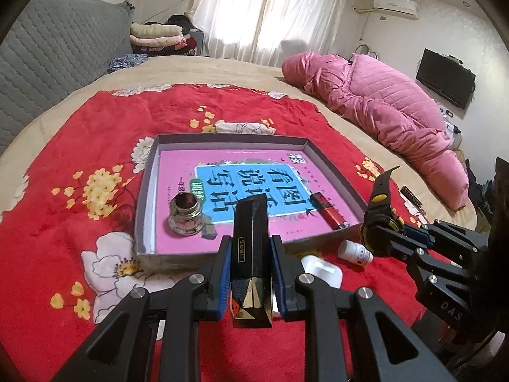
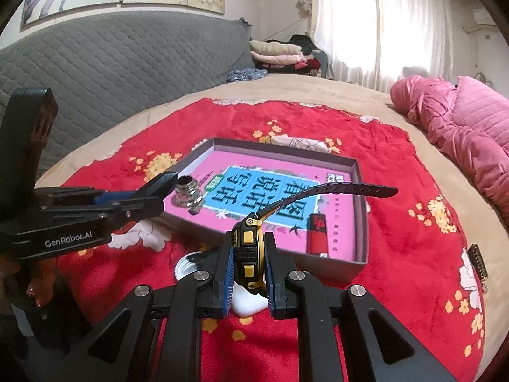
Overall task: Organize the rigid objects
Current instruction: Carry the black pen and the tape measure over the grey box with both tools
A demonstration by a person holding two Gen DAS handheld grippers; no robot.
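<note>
Both tongs are loaded. Left tongs (image 1: pixel 249 273) pinch a black faceted case with gold trim (image 1: pixel 250 254) between the blue pads, the case pointing far toward the tray. Right tongs (image 2: pixel 249 270) are pressed onto a black-and-yellow wristwatch (image 2: pixel 247 251), gripped by its body, with the strap arching up and to the right over the tray. I see both sets hovering at the near edge of the grey cardboard tray (image 1: pixel 144 172), which sits on a red floral blanket (image 1: pixel 79 133) spread over the bed. On the tray floor lies a pink-and-blue book (image 1: pixel 241 184); on top of it, a small glass ink bottle with a metal neck (image 1: pixel 186 215) stands open at the near left, and a red tube with a black cap (image 1: pixel 326 211) lies at the near right, close to the right wall. Outside the tray, on the blanket just near its front wall, a small white bottle (image 1: pixel 354 253) lies on its side and a white rounded case (image 1: pixel 321 269) sits partly hidden behind my left tongs. A dark flat item with lettering (image 2: pixel 478 264) lies on the blanket well to the right of the tray; I cannot tell what it is. Far right on the bed, a pink quilted duvet (image 1: pixel 381 108) is bunched up.
</note>
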